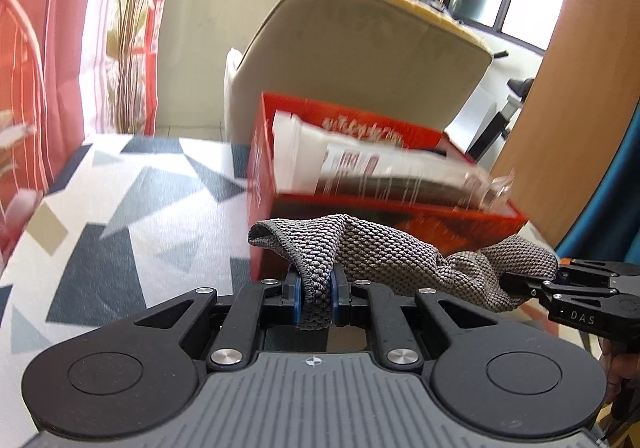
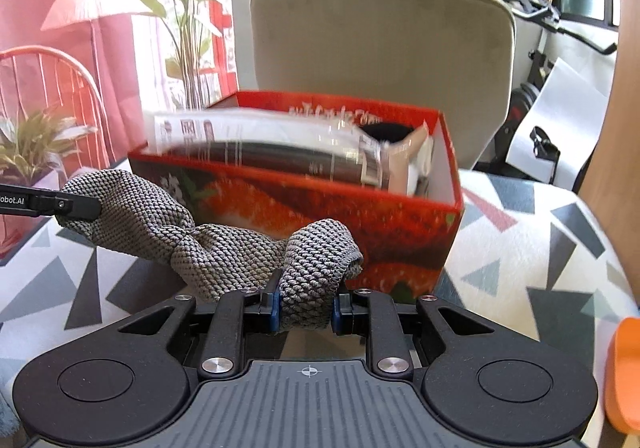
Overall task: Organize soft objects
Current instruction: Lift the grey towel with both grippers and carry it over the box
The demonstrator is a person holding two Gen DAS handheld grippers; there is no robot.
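A grey knitted cloth hangs stretched between both grippers, in front of a red box. My left gripper is shut on one end of the cloth. In the right wrist view my right gripper is shut on the other end of the cloth. The right gripper shows at the right edge of the left wrist view, and the left gripper at the left edge of the right wrist view. The red box holds clear-wrapped packets.
A tablecloth with grey and blue triangles covers the table under the box. A beige chair stands behind the table. A potted plant and red curtains sit at the left. An orange part shows at the right edge.
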